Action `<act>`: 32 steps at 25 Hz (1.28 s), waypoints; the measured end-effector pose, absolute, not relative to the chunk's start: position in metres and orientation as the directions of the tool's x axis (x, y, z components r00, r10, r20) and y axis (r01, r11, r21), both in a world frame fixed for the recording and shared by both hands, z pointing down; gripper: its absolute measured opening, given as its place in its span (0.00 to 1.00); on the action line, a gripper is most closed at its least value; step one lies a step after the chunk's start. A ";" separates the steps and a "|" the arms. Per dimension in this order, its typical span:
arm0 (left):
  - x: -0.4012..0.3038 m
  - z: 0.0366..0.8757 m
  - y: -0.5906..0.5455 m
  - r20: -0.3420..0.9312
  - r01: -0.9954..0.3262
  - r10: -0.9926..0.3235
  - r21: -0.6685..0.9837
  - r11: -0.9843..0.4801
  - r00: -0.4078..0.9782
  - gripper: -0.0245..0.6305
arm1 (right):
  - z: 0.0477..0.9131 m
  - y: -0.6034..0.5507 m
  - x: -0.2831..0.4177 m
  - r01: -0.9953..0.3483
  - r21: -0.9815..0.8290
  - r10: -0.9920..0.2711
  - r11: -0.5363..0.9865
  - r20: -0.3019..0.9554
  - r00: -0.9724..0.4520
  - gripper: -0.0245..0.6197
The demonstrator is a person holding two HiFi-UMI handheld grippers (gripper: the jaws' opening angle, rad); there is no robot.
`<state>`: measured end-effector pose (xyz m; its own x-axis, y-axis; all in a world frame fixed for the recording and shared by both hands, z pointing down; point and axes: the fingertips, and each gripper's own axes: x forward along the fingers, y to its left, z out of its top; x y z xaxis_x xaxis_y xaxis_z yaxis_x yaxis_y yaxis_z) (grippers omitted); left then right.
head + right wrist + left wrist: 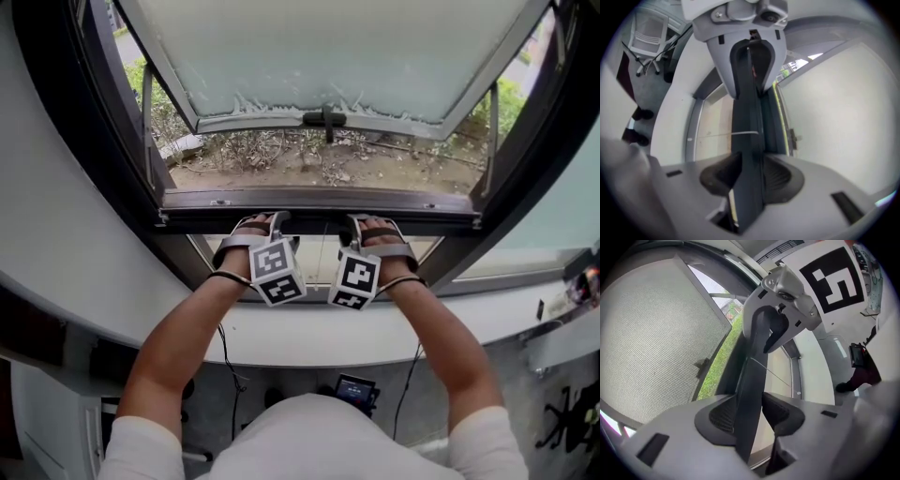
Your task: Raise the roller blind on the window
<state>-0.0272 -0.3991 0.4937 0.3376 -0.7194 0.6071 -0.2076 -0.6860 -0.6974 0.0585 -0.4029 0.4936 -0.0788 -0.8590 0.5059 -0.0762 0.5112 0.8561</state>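
Right gripper [367,225] clamps the roller blind's dark bottom bar [319,221] between both pads. Left gripper [265,225], at its nine o'clock, straddles the same bar with one pad slightly off it. The open window sash [328,56] lies at twelve o'clock, the white sill [309,333] at six, and the bar crosses between them.

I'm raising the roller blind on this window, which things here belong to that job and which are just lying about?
For the job: dark bar, apparently the blind's rail; left tool and right tool, each with that bar between its jaws.
Just around: open window sash, its handle, small screen, office chair.
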 end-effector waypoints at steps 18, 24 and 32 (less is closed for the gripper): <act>-0.027 0.459 -0.399 0.578 -0.282 -0.719 -0.668 -0.689 0.387 0.31 | 0.459 -0.404 0.058 -0.163 0.841 -0.857 0.515 0.506 -0.100 0.28; -0.027 0.443 -0.399 0.553 -0.308 -0.722 -0.661 -0.684 0.416 0.31 | 0.441 -0.404 0.057 -0.171 0.862 -0.879 0.477 0.467 -0.101 0.28; -0.027 0.416 -0.398 0.543 -0.301 -0.724 -0.669 -0.679 0.426 0.31 | 0.415 -0.405 0.058 -0.174 0.881 -0.898 0.440 0.428 -0.105 0.28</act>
